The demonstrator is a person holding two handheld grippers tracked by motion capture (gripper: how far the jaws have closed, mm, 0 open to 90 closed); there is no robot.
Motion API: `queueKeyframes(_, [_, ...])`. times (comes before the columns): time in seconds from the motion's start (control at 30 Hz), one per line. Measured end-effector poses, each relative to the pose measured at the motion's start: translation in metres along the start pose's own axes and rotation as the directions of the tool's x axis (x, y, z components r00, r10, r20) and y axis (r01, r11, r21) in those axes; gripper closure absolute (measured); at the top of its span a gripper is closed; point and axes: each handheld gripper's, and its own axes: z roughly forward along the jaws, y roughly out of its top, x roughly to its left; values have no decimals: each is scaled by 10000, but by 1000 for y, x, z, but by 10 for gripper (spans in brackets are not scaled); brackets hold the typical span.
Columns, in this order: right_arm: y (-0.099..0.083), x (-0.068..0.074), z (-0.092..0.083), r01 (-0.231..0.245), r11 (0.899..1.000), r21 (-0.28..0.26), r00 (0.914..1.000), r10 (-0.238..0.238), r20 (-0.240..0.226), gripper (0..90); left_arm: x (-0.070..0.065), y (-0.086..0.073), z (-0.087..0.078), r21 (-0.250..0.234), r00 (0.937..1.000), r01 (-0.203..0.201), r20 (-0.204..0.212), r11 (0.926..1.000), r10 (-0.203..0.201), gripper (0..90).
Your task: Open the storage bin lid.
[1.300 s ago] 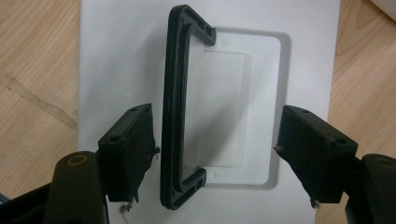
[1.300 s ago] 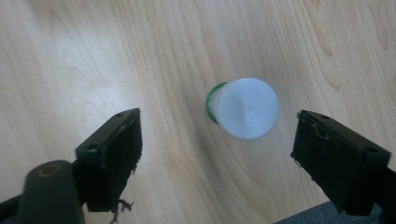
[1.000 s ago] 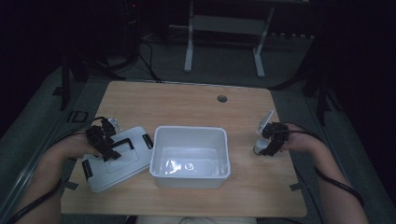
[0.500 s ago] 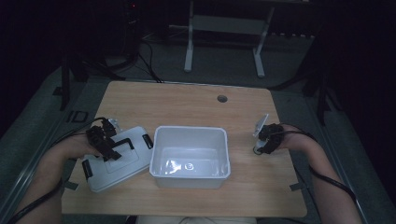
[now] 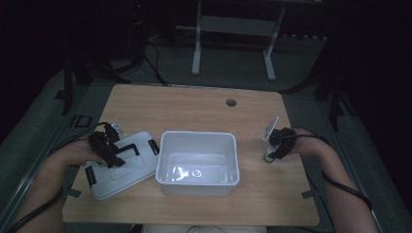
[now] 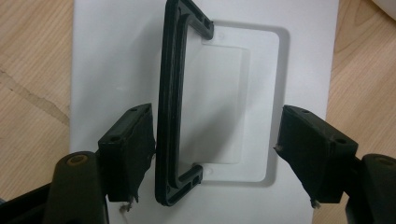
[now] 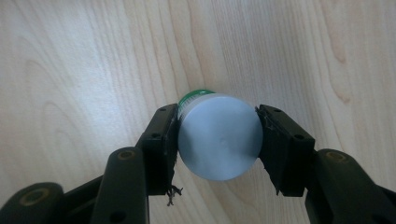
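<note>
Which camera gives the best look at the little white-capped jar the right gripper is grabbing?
The right gripper view: the jar sits large between the right gripper pads, white cap up, green edge peeking behind. In the high view it is a tiny dim spot under that gripper.

Left gripper (image 6: 215, 154): black, two thick blocky jaws with small screw holes.
Right gripper (image 7: 217, 144): black too (a bit of frayed thread hangs from one pad).
Cables: black, trailing back along each bare forearm.
</note>
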Motion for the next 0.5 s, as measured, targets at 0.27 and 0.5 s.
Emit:
queueKeyframes(0.27, [7,10,-27,16,9997,-255,9994,-25,-351,498,-2,2,-1,-25,10000,-89,-25,10000,89,277])
queueKeyframes(0.5, [14,18,-54,54,9988,-482,9992,-72,-382,498,-3,3,-5,5,10000,-91,-25,10000,91,277])
